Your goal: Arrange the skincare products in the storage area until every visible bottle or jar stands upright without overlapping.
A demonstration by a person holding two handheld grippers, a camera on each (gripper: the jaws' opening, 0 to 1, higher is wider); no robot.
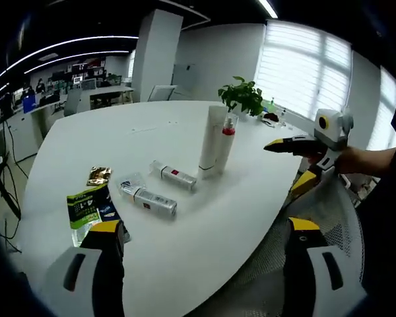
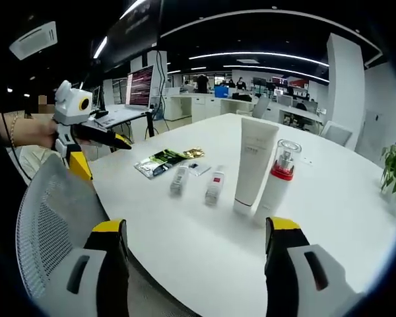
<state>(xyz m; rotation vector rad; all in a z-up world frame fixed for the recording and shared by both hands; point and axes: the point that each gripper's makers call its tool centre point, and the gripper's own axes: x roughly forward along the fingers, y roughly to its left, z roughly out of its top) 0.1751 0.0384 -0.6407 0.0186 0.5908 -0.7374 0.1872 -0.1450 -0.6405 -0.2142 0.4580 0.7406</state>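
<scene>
On the white table (image 1: 119,135) a tall white tube (image 1: 211,142) (image 2: 253,165) stands upright. A spray bottle with a red collar (image 1: 227,146) (image 2: 277,181) stands right beside it. Two small tubes lie flat: one with a red label (image 1: 175,177) (image 2: 215,187) and a silver one (image 1: 153,201) (image 2: 179,179). My left gripper (image 1: 204,231) (image 2: 109,162) is open at the table's near edge, holding nothing. The right gripper (image 2: 197,228) (image 1: 282,170) is open too, off the table's side, apart from the bottles.
A green sachet (image 1: 89,208) (image 2: 157,162), a gold sachet (image 1: 98,175) (image 2: 193,153) and a small clear packet (image 1: 131,181) lie near the flat tubes. A potted plant (image 1: 243,96) stands at the far edge. A mesh chair (image 1: 317,211) (image 2: 46,218) is by the table.
</scene>
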